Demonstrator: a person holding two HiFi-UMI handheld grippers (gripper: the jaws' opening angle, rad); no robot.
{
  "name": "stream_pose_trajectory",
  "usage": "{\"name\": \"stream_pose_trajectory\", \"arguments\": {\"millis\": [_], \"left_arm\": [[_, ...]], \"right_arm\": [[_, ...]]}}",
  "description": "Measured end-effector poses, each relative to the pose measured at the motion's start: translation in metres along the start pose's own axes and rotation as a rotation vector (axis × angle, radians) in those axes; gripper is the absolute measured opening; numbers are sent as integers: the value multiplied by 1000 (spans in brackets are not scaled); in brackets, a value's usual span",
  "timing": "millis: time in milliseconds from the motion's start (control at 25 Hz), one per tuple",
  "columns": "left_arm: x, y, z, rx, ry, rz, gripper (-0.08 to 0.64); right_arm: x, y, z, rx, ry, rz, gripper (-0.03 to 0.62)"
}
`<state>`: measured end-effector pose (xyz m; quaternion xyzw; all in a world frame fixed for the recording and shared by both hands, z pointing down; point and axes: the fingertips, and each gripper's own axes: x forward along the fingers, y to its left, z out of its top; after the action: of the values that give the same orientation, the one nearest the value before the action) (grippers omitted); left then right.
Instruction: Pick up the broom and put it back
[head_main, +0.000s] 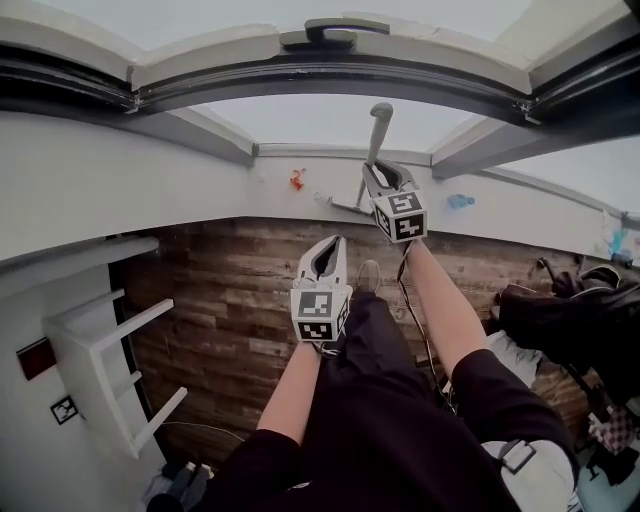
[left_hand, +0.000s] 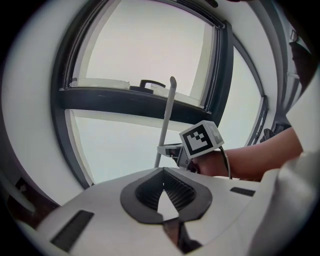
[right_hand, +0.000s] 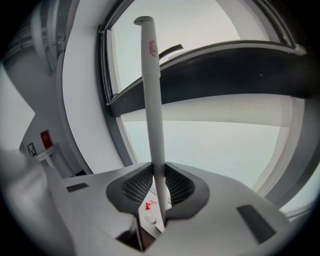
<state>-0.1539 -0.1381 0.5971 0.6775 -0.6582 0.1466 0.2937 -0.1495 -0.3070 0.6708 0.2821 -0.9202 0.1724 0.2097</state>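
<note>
broom handle clamped in right tongs, left tongs empty

my right gripper (right_hand: 159, 172) has its jaws pinched narrowly on the pale broom handle (right_hand: 151, 90), which rises toward twelve o'clock in front of the window (right_hand: 210, 140). in the head view that gripper sits at one o'clock from my left gripper (head_main: 328, 250), whose jaws meet at the tips with nothing between them.
</note>
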Motion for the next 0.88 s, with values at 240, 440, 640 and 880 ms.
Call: {"name": "stream_pose_trajectory", "arguments": {"millis": [240, 440, 640, 880], "left_arm": [[3, 4, 5, 7, 1, 4, 2], [3, 5, 5, 6, 4, 4, 2], [5, 4, 4, 5, 10, 5, 2], [6, -4, 6, 12, 10, -11, 2]], "right_arm": [[21, -17, 12, 21, -1, -27, 94], [25, -32, 14, 37, -8, -75, 94], [28, -45, 27, 9, -10, -94, 207], [17, -50, 29, -27, -17, -106, 216]]}}
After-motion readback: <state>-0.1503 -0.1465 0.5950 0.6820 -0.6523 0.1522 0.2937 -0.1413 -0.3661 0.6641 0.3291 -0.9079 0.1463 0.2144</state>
